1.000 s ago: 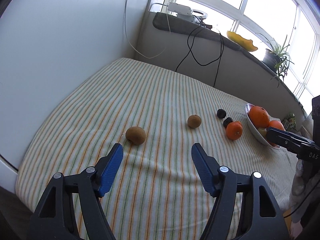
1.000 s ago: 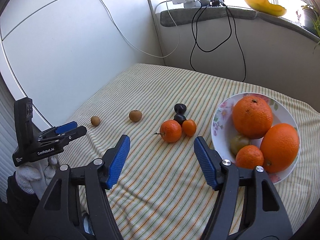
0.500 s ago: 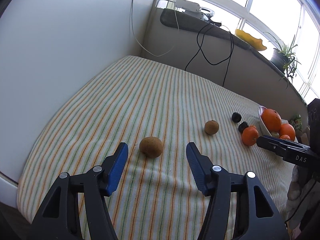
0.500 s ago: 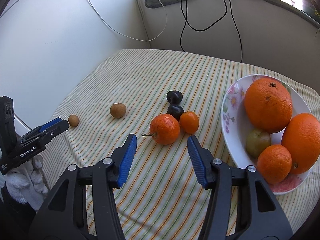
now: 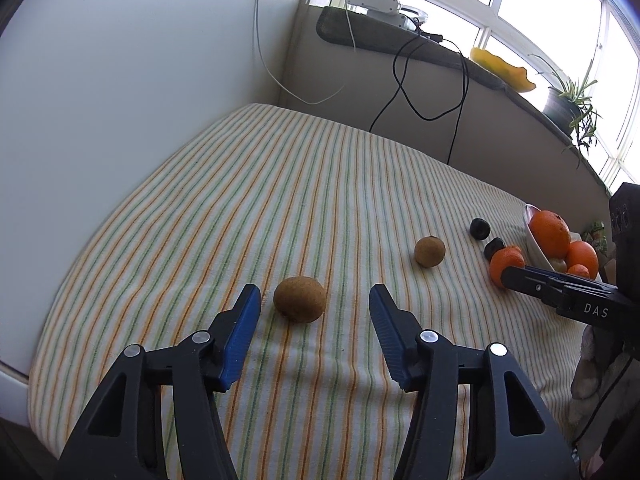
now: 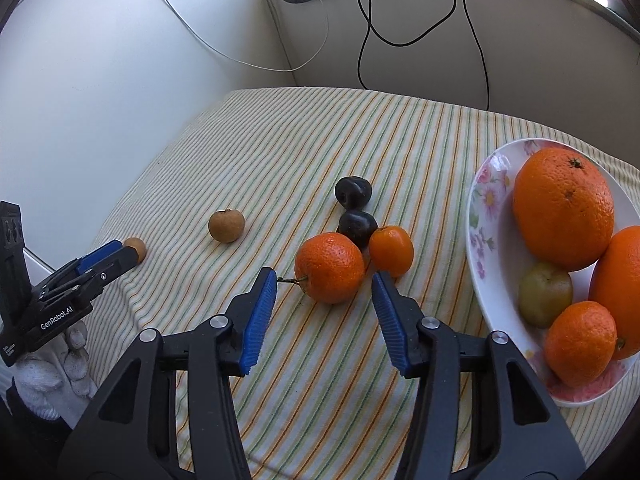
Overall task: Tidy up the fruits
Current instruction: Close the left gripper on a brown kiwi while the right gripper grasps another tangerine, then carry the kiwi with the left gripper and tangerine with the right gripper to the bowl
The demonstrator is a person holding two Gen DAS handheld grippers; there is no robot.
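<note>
Striped cloth (image 5: 304, 184) in orange, green and cream, spread over a bench set in a white-walled corner; ledge (image 5: 400, 40) under a window behind, with black cables (image 6: 404, 20) hanging down. Left tongs (image 5: 315, 304): tilted downward, jaws part open and just now narrowing, straddling one brown kiwi (image 5: 299, 299) without touching it. Right tongs (image 6: 324, 286): tilted downward, jaws part open and narrowing likewise, either side of a stalked mandarin (image 6: 330, 267), pads clear of it. Loose on the cloth: two kiwis, second one (image 6: 226, 225) further along; two dark plums (image 6: 353, 191); two mandarins, the smaller (image 6: 391, 249) touching the first. Flowered bowl (image 6: 486, 216) at right: two large oranges (image 6: 563, 208), one mandarin, one greenish fruit (image 6: 545, 294).
</note>
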